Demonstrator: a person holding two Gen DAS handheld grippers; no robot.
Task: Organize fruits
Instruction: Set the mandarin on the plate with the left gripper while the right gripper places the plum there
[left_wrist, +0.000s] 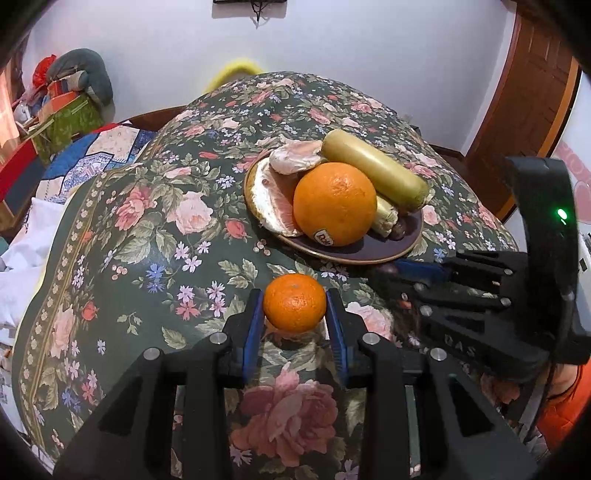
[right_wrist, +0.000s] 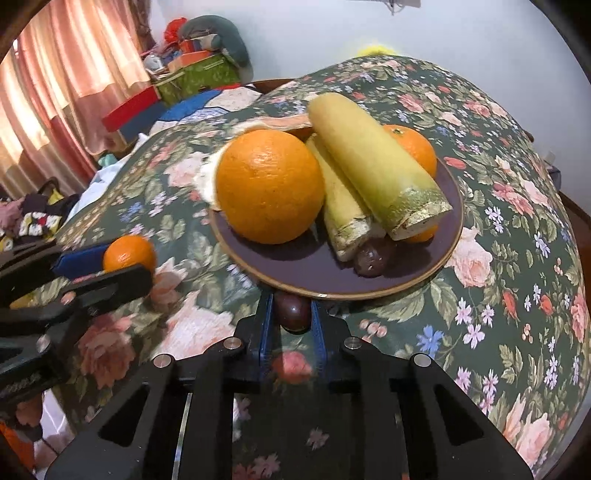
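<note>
My left gripper is shut on a small tangerine, above the floral cloth just in front of the dark plate. It also shows in the right wrist view. My right gripper is shut on a dark purple round fruit at the plate's near rim. The plate holds a large orange, two yellow-green stalks, another tangerine, a dark fruit and pomelo pieces.
The floral cloth covers a rounded table. Boxes and bundled fabric are piled at the far left, with a curtain and a wooden door behind. The right gripper's body sits to the right of my left gripper.
</note>
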